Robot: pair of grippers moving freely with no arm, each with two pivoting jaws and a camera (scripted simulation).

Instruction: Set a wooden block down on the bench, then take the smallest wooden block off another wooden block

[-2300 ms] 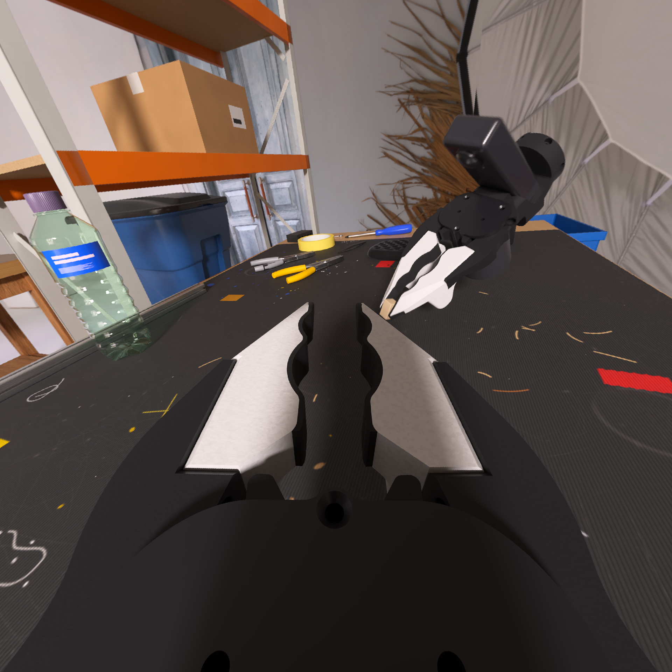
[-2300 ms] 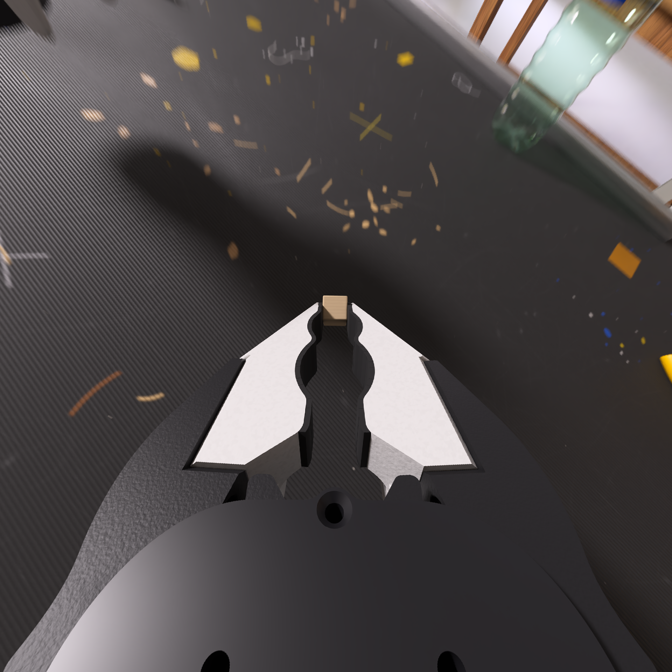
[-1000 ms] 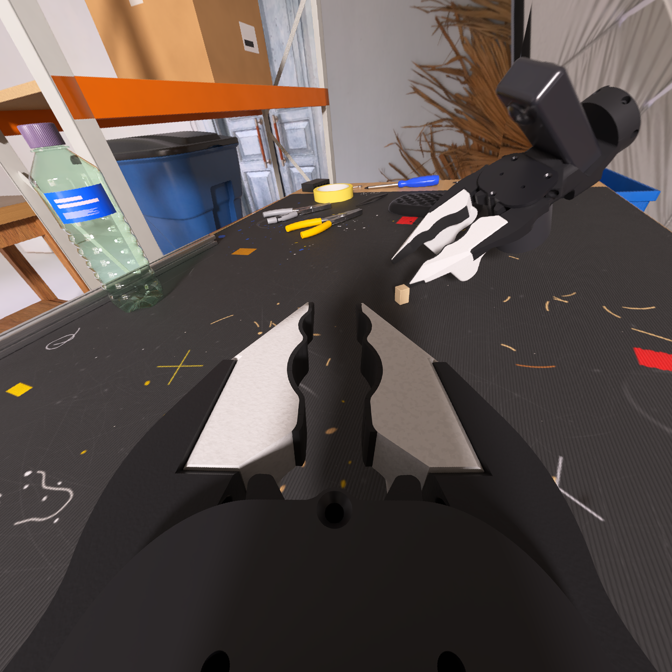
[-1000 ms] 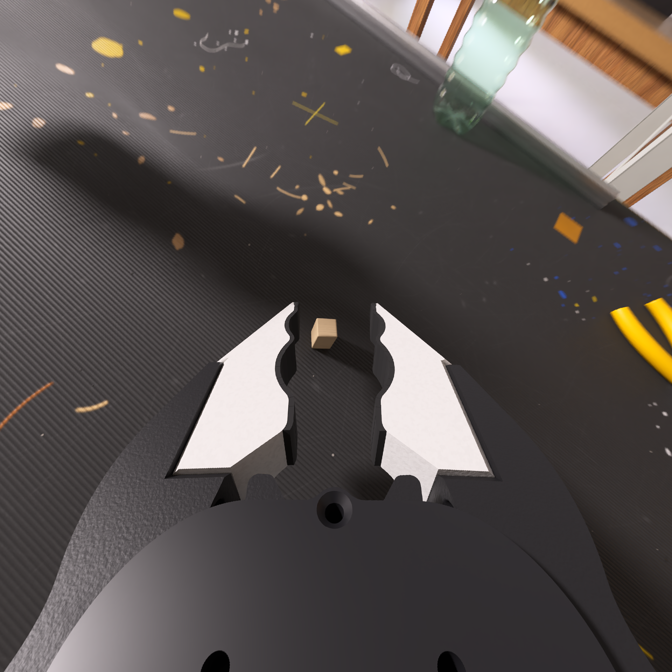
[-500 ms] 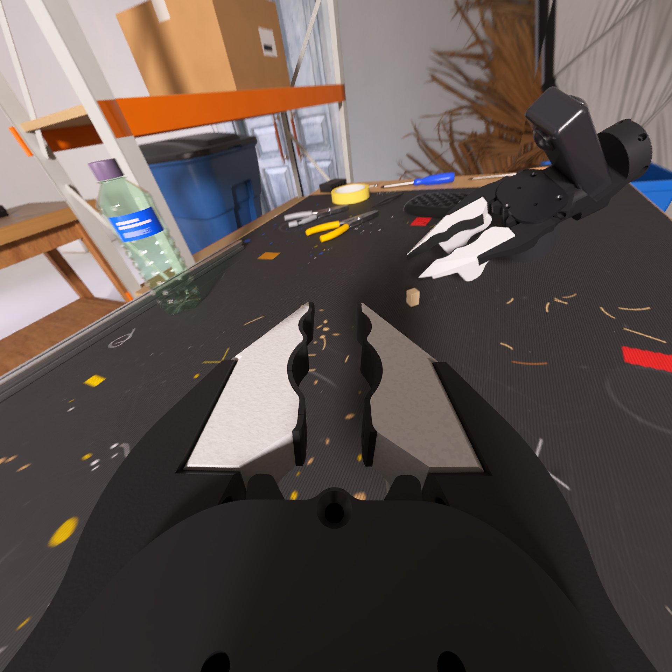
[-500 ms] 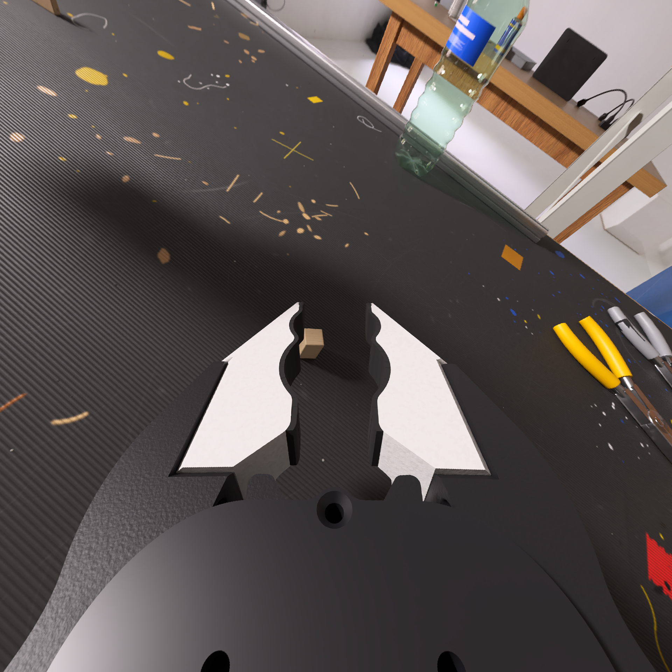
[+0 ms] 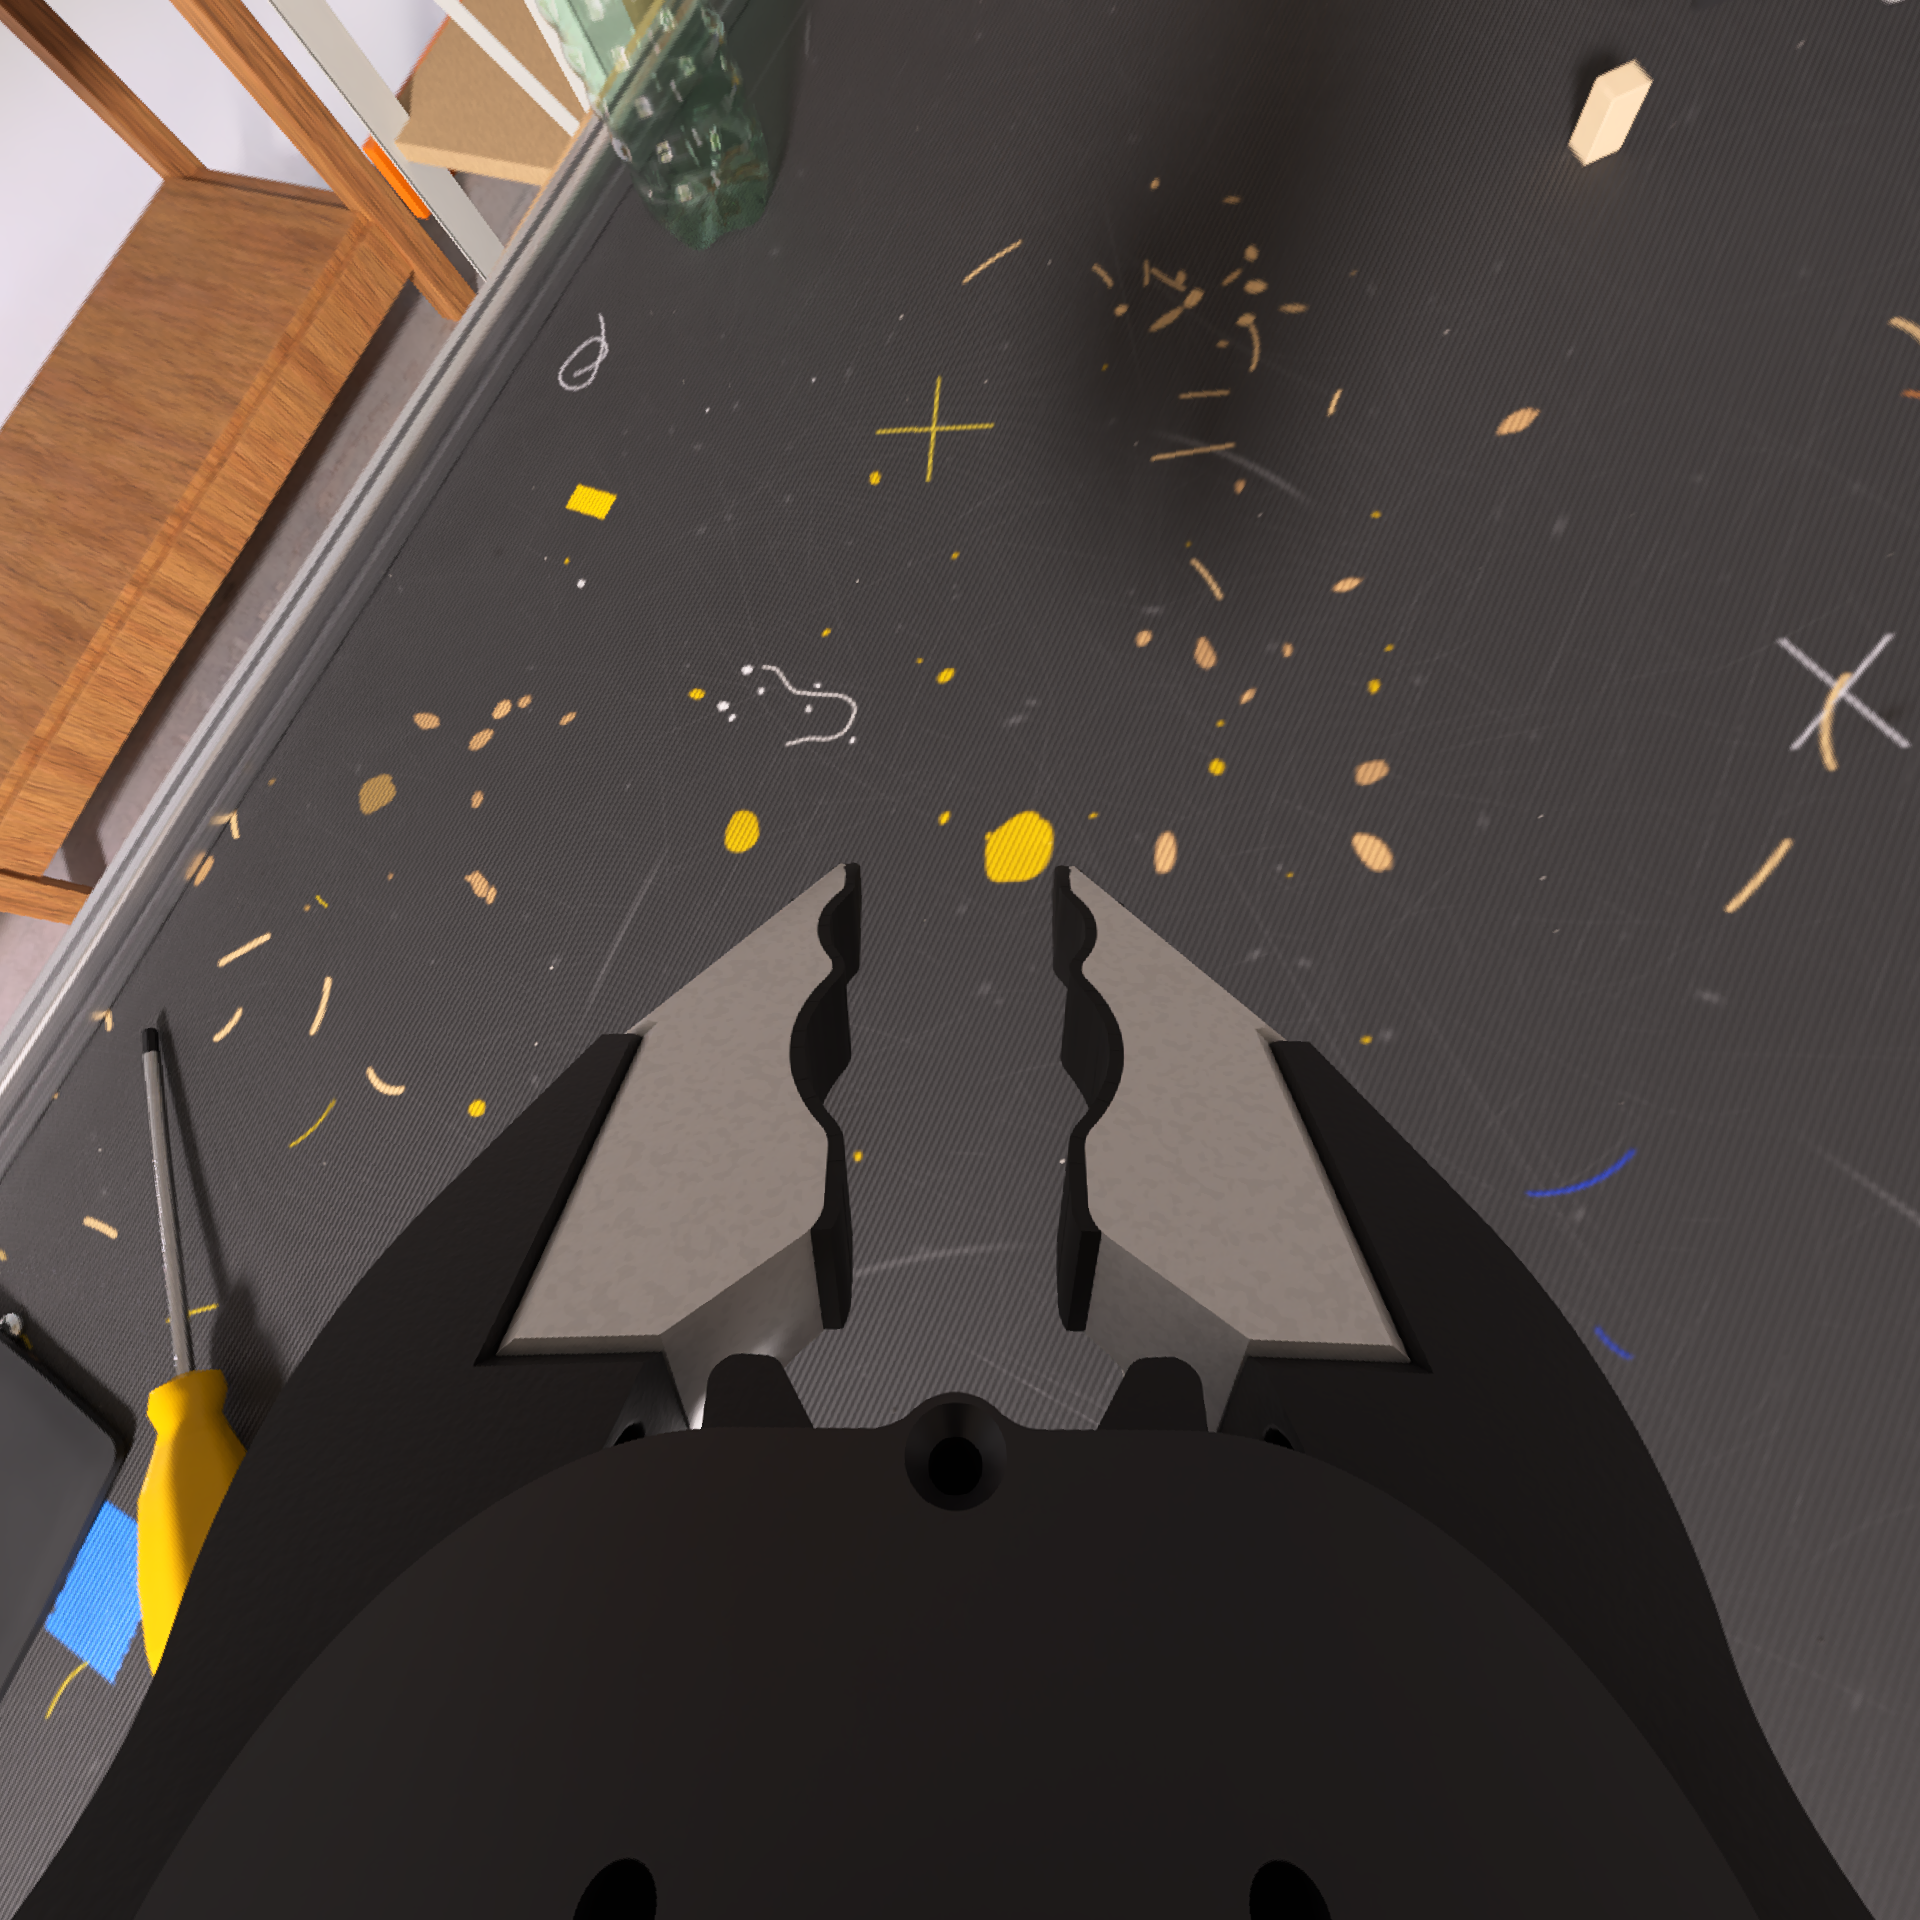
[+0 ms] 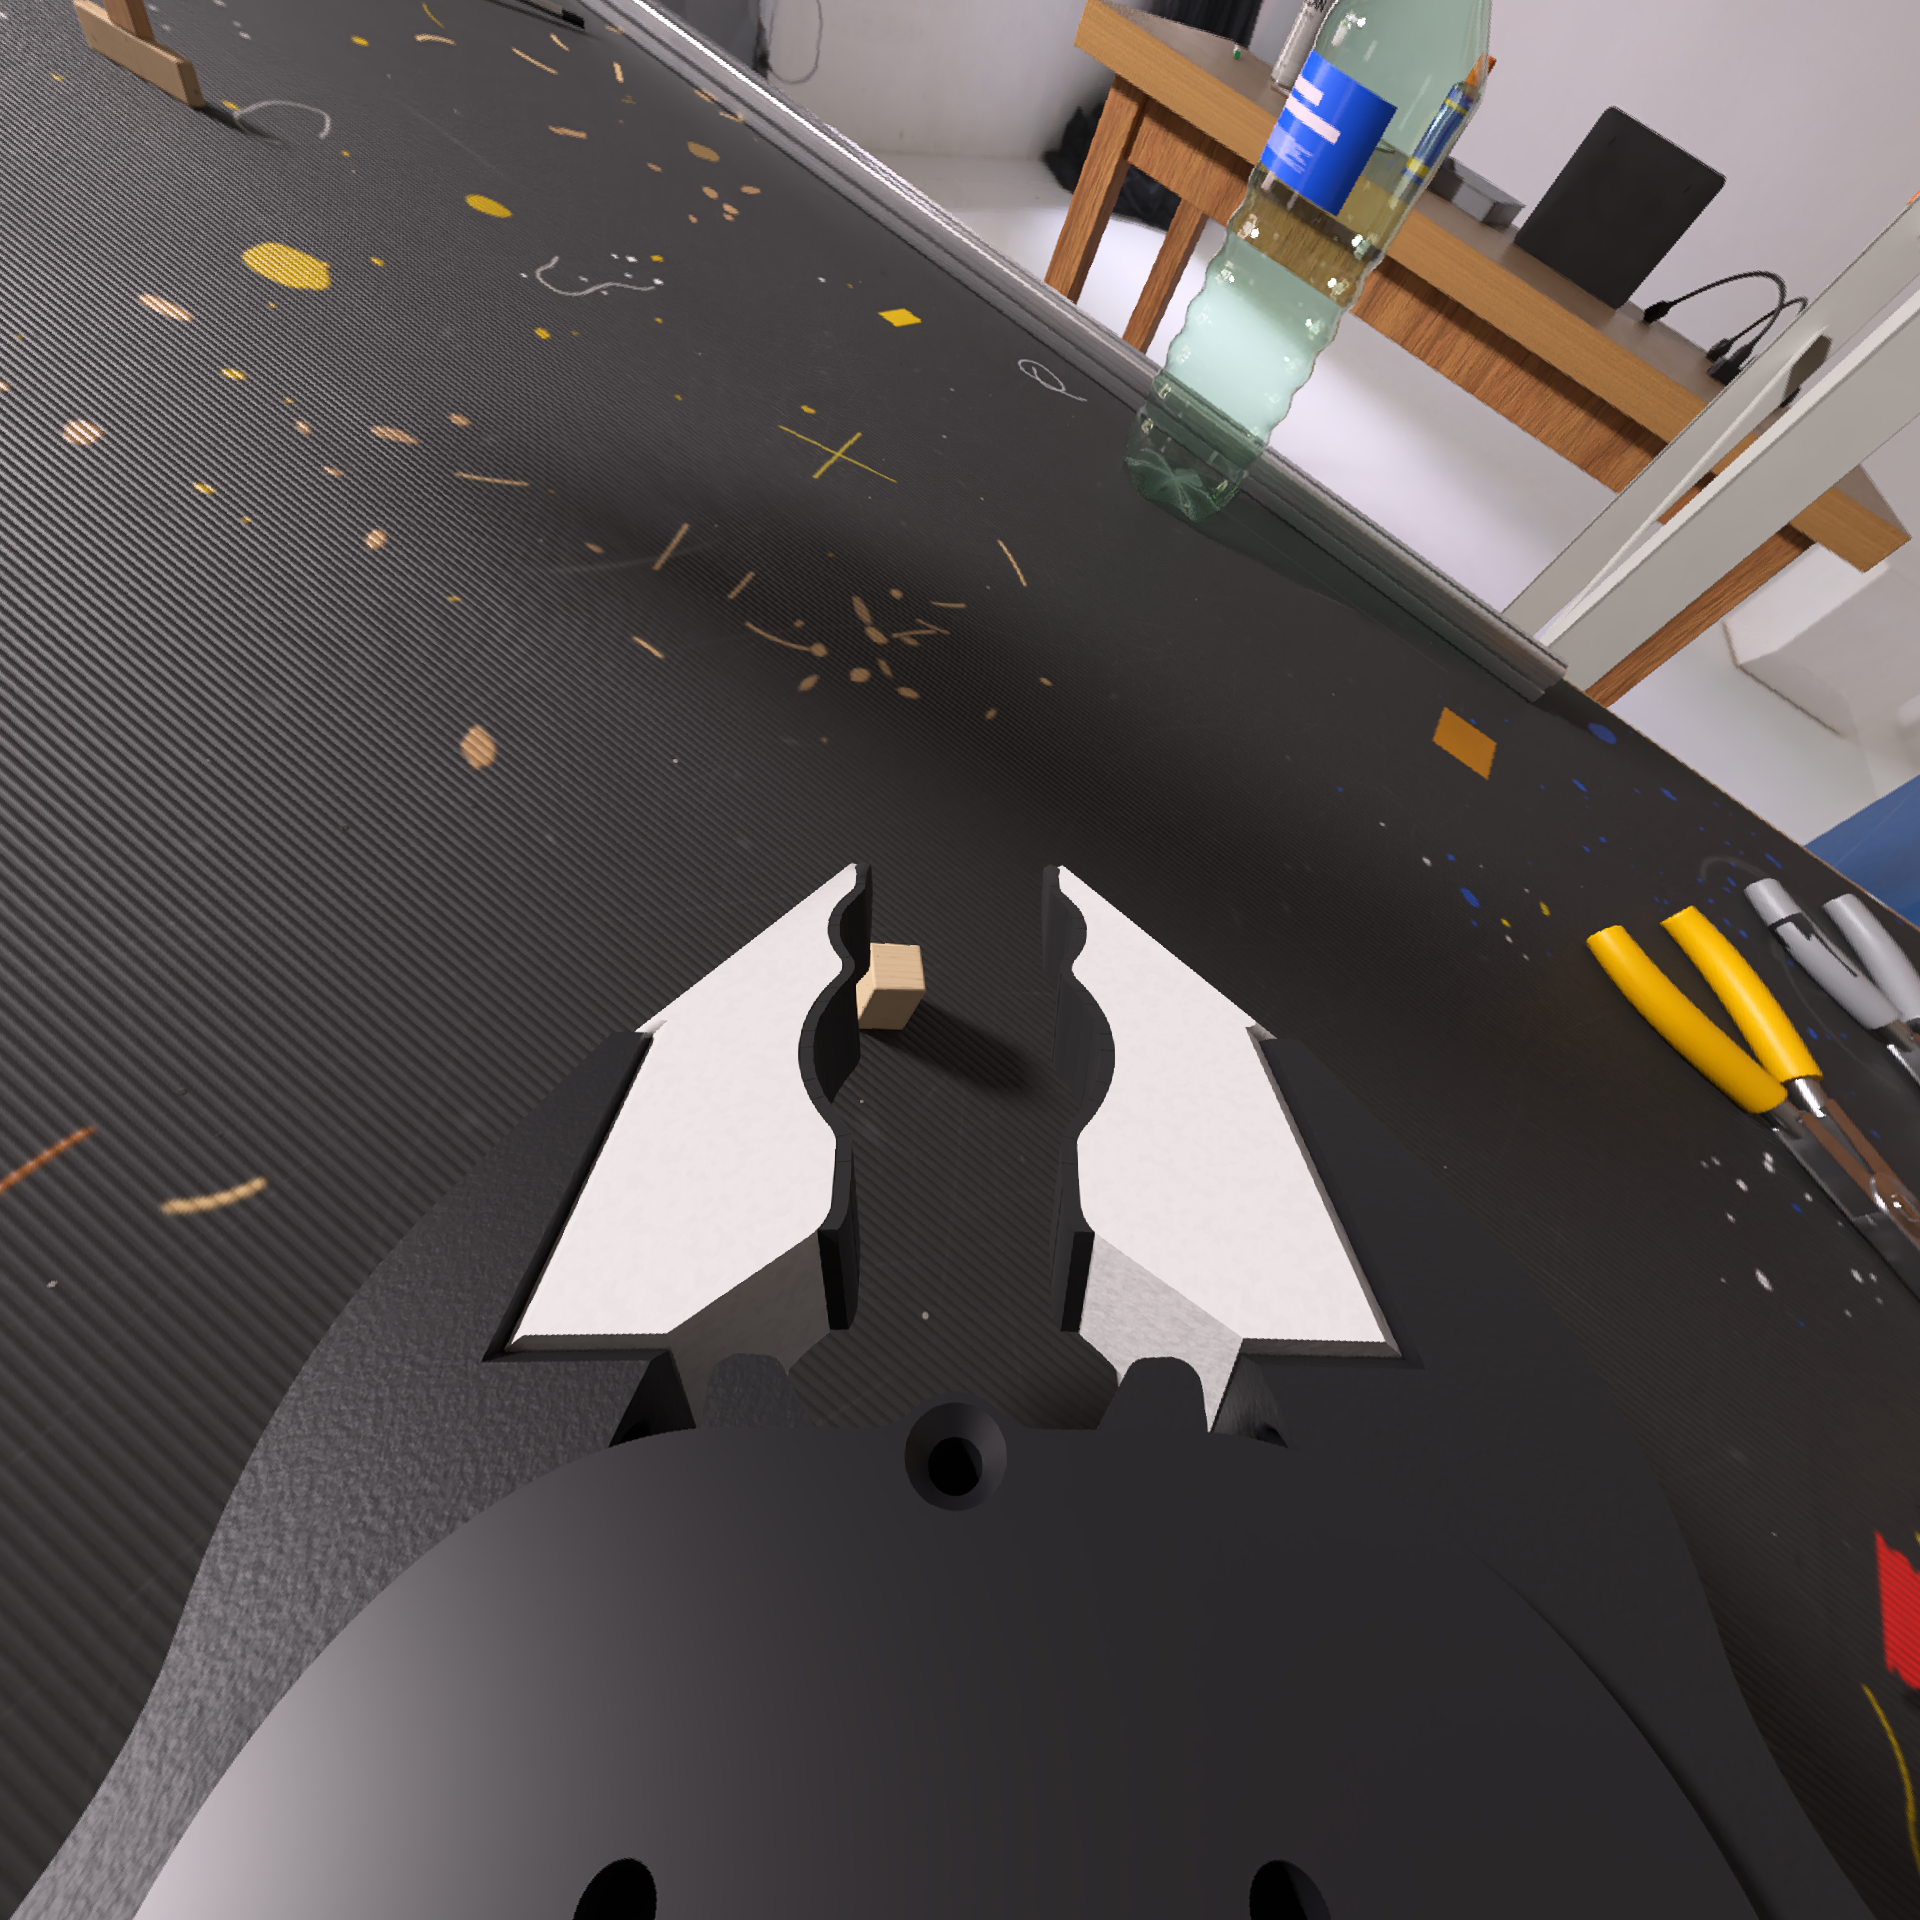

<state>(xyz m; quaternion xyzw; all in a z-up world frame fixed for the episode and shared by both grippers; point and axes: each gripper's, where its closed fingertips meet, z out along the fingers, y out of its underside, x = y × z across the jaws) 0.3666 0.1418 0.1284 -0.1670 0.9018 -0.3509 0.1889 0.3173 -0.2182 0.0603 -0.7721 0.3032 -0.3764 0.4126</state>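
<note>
A small pale wooden block rests on the dark bench, seen between the fingers of my right gripper, which is open and held above and behind it. The block also shows in the left wrist view at the top right, far from my left gripper, which is open, empty and looks down at the bench. More wooden blocks stand at the far top left of the right wrist view, cut off by the frame.
A clear bottle with a blue label stands at the bench edge; its base shows in the left wrist view. Yellow pliers and grey markers lie at right. A yellow-handled screwdriver and a dark object lie at lower left. A wooden table stands beyond the edge.
My right gripper opened, left the block on the bench and drew back and up. My left gripper tilted steeply down and swung left; its jaws opened wider.
</note>
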